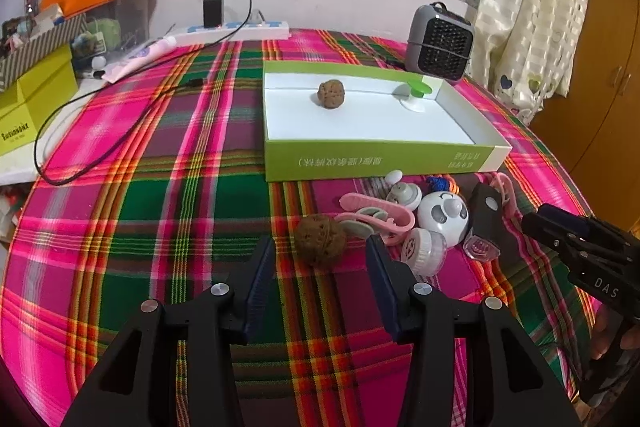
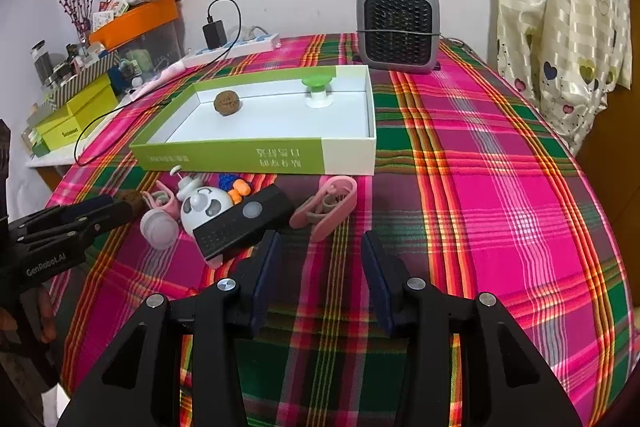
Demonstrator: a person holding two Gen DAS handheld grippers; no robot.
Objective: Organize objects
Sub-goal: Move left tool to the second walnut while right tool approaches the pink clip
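Sitting loose on the plaid cloth point(image 1: 180, 155), a walnut point(image 1: 321, 241) lies just ahead of my left gripper point(image 1: 320, 259), between the lines of its parted fingers, pads not touching it. Beside it I see a pink clip point(image 1: 380, 219), a panda-faced toy point(image 1: 442, 217), a small clear jar point(image 1: 424, 251) and a black device point(image 1: 484, 219), clustered before the green-and-white box point(image 1: 380, 159). That box holds a second walnut point(image 1: 331, 94) and a green-topped knob point(image 1: 416, 95). My right gripper point(image 2: 320, 247) hovers with jaws apart, nothing between them, another pink clip point(image 2: 326, 207) just ahead. A grey heater point(image 2: 396, 27) stands behind the box.
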